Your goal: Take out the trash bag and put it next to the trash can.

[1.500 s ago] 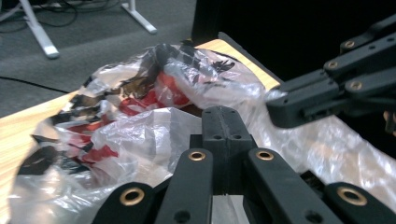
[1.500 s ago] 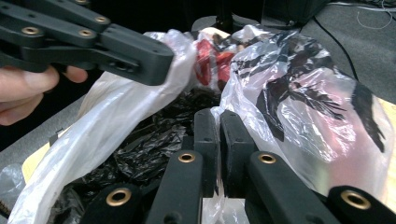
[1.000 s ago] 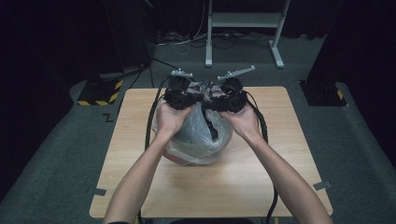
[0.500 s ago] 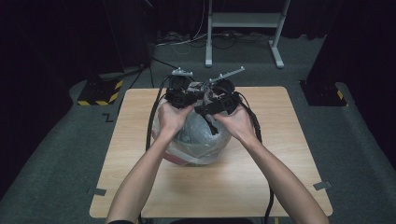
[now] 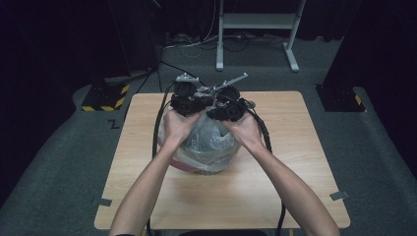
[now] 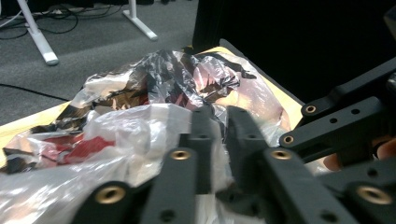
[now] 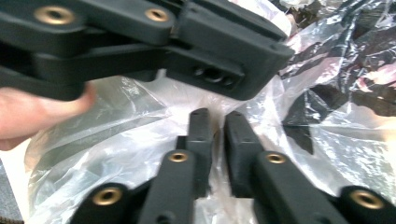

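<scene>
You are working on a bulging clear plastic bag stuffed with dark and red items, sitting on the light wooden counter a little toward its far edge and midway between its side edges. Your left tool is pinching a fold of the white film at the bag's top, its jaws drawn narrow with the plastic caught between them. Your right tool is doing the same just beside it, jaws nearly closed on a clear pleat. In the high view both tools are meeting over the bag's mouth, the left tool and right tool almost touching.

It looks as if you are gathering or tying the bag's neck. To do this well, be keeping both pinches on thick folds rather than single film, pulling evenly so the plastic is not tearing, and crossing the tools without letting either grip slip.

Compared with a second ago, your right tool is sitting tilted over toward the left one, and the bag is staying put on the counter.
</scene>
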Action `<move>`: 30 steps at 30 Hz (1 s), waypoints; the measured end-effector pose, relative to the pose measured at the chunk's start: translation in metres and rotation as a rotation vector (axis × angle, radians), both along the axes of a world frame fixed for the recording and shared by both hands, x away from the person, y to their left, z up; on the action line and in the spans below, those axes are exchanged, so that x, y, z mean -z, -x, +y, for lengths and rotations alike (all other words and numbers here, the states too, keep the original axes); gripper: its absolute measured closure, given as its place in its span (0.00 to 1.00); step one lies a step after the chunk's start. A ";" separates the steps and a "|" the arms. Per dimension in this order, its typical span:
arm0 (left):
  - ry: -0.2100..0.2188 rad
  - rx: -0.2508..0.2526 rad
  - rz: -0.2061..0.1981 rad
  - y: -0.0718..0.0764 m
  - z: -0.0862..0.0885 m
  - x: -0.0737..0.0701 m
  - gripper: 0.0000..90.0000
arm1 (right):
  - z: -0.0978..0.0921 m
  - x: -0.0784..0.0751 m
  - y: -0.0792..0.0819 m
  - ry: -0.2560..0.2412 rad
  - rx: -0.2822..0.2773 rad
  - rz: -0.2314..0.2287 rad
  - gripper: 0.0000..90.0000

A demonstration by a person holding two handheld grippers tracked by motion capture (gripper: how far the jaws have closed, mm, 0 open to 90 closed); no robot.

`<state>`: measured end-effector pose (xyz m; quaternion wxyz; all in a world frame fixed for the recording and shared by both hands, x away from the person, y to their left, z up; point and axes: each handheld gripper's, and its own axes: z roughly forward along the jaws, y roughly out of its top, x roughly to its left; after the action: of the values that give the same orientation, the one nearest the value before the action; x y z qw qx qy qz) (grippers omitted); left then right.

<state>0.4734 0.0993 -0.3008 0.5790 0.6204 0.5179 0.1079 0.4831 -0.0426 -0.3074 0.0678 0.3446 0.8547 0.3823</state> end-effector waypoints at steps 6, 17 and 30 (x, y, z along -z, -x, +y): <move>0.006 -0.062 -0.041 0.007 0.014 -0.004 0.55 | -0.004 -0.004 0.002 -0.002 -0.010 -0.033 0.99; 0.042 -0.155 -0.081 0.026 0.055 0.000 0.44 | -0.011 -0.022 0.007 -0.019 -0.008 -0.086 0.99; 0.025 -0.237 -0.114 0.039 0.087 0.016 0.44 | -0.011 -0.031 0.011 0.001 -0.017 -0.127 0.99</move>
<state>0.4341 0.1863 -0.3169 0.5984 0.5406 0.5550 0.2041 0.4722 -0.0534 -0.2765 0.1187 0.3125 0.8517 0.4035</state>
